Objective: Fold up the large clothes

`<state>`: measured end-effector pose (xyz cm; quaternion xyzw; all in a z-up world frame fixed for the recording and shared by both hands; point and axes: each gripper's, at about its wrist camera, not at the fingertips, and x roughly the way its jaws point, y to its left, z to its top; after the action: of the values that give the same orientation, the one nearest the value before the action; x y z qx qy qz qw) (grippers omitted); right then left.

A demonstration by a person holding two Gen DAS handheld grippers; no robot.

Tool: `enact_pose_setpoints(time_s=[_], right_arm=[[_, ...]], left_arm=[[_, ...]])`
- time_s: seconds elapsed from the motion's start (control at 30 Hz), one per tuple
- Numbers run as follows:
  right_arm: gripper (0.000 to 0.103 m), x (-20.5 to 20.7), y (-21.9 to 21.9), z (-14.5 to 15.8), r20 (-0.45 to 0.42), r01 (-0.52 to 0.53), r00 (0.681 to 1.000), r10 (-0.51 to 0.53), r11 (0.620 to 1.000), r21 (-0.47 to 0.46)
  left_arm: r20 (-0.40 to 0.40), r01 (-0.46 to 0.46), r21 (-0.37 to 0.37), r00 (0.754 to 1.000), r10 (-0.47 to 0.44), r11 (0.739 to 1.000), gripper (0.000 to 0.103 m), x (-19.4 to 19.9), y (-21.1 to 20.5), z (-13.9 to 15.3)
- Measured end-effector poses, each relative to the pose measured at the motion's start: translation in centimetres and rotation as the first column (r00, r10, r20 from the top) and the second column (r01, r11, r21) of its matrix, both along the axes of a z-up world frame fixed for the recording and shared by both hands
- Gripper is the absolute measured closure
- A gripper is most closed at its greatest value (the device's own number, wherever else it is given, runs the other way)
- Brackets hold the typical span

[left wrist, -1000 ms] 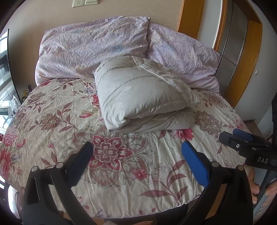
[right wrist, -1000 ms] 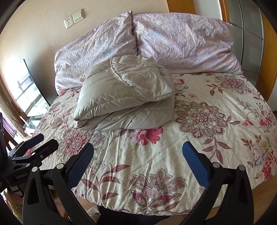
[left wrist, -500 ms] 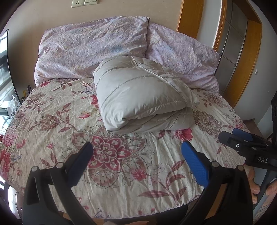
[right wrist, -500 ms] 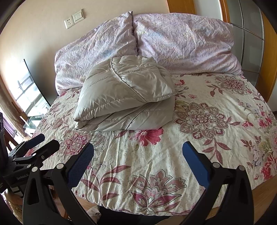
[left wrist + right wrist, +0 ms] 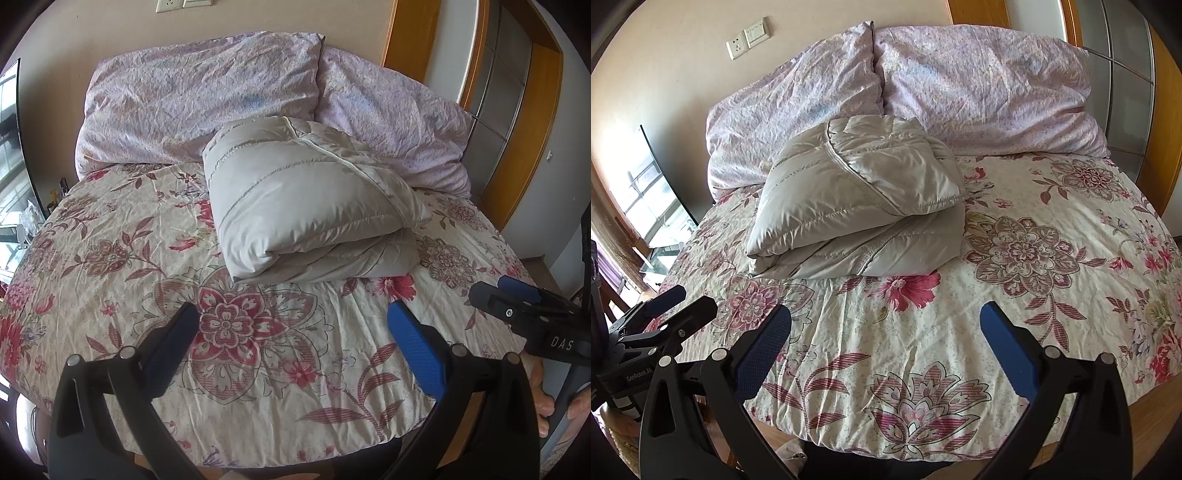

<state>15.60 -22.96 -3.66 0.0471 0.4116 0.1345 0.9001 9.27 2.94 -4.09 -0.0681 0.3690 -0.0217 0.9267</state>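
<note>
A grey quilted down jacket (image 5: 314, 210) lies folded into a thick bundle on the floral bedspread (image 5: 110, 258), in front of the pillows. It also shows in the right wrist view (image 5: 860, 206). My left gripper (image 5: 291, 332) is open and empty, held over the near part of the bed, well short of the jacket. My right gripper (image 5: 886, 332) is open and empty, also over the near part of the bed. The right gripper shows at the right edge of the left wrist view (image 5: 517, 306); the left gripper shows at the left edge of the right wrist view (image 5: 676, 306).
Two lilac pillows (image 5: 207, 107) (image 5: 391, 122) lean against the wall behind the jacket. A wooden-framed wardrobe (image 5: 517, 110) stands at the right of the bed. A window and a dark screen edge (image 5: 661, 184) are at the left. The bed's front edge (image 5: 886, 446) is just below the grippers.
Both grippers stay open and nearly still. The view has shifted only slightly; the jacket has not moved.
</note>
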Motion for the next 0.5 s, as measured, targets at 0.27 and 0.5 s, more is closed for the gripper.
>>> enact_pose_setpoints(time_s=[0.27,0.5], right_arm=[[0.001,-0.03,-0.3,0.5,0.019,0.0,1.0,0.0,1.0,0.002],[0.001,0.08,-0.37,0.38,0.013,0.0,1.0,0.0,1.0,0.007]], left_arm=[[0.013,0.005,0.003,1.0,-0.005,1.0,0.002,-0.02,-0.14,0.29],[0.012,0.005,0.005,1.0,-0.005,1.0,0.002,0.01,-0.14,0.27]])
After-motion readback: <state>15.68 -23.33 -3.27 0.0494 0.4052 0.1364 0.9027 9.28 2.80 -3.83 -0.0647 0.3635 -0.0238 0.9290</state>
